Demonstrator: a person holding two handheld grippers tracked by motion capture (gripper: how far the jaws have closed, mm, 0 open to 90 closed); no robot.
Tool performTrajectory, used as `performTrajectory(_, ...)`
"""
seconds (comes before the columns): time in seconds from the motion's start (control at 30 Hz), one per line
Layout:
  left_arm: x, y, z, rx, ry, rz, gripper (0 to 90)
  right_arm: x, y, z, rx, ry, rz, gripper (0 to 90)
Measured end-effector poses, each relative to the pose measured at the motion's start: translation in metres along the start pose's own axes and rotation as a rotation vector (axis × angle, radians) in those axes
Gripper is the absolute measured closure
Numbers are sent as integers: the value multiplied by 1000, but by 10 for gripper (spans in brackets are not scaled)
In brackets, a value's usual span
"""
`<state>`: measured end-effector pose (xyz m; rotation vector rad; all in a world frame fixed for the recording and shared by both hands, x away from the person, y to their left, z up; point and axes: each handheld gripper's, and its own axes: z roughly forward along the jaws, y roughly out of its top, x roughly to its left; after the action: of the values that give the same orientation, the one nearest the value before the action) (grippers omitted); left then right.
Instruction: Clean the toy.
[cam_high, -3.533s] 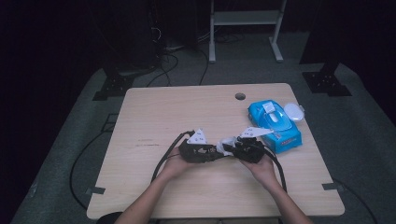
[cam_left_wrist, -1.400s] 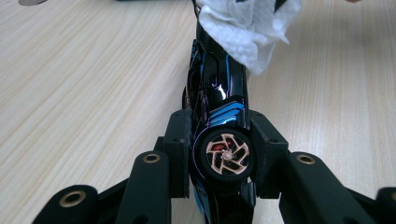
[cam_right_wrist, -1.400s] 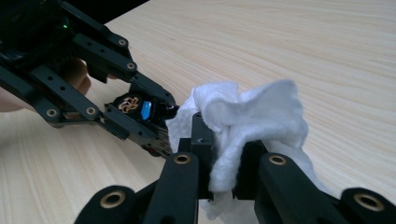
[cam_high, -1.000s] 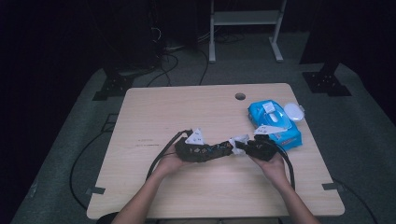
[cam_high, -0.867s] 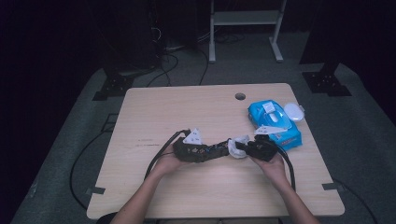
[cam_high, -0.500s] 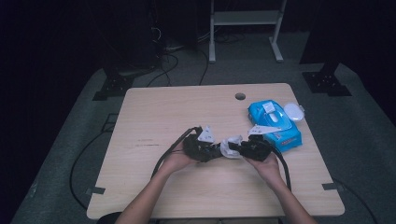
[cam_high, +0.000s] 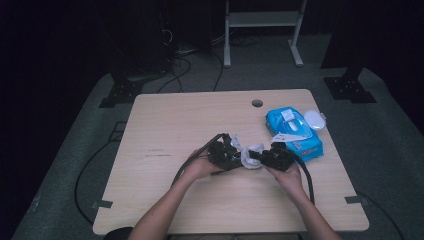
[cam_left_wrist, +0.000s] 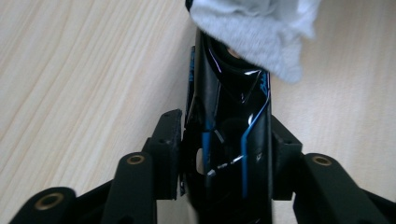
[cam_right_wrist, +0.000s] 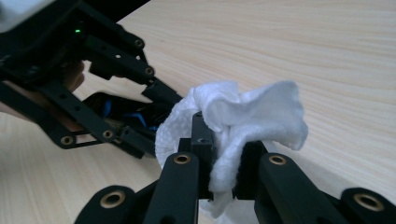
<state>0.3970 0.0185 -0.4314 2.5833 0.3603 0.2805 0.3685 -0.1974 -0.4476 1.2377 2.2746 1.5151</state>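
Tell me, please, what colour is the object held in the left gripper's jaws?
The object is glossy black with blue accents, clearest in the left gripper view.

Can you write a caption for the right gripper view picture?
The right claw pinches a crumpled white wipe against a shiny black and blue object held by the left claw.

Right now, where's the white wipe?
In the high view the white wipe sits bunched at mid-table, pinched in the right gripper and pressed against the glossy black object in the left gripper, left of the blue wipes pack.
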Motion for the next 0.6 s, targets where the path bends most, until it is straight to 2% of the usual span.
performTrajectory(0.07, 0, -3, -4, -48, -13, -18, 567, 1, 1, -3, -28, 8, 14, 813)
performTrajectory(0.1, 1, -7, -10, -106, -31, -35, 567, 2, 2, -5, -40, 15, 15, 814)
performTrajectory(0.17, -1, -13, -19, -167, -24, -17, 567, 8, 6, -11, -69, 26, -9, 814)
performTrajectory(0.2, -2, -16, -24, -202, -22, -26, 567, 11, 8, -14, -87, 39, -12, 814)
performTrajectory(0.3, -7, -25, -39, -279, -8, -19, 568, 15, 13, -20, -126, 85, 1, 814)
performTrajectory(0.37, -9, -31, -47, -343, -34, -44, 568, 17, 15, -22, -137, 96, 6, 815)
performTrajectory(0.43, -13, -35, -53, -366, -33, -46, 568, 19, 15, -22, -140, 99, -3, 815)
performTrajectory(0.47, -13, -35, -54, -359, -34, -38, 568, 18, 14, -22, -145, 109, 9, 814)
performTrajectory(0.53, -14, -38, -55, -363, -32, -36, 568, 18, 13, -20, -134, 101, 1, 815)
performTrajectory(0.6, -12, -42, -55, -386, -54, -58, 568, 17, 11, -19, -124, 95, 1, 814)
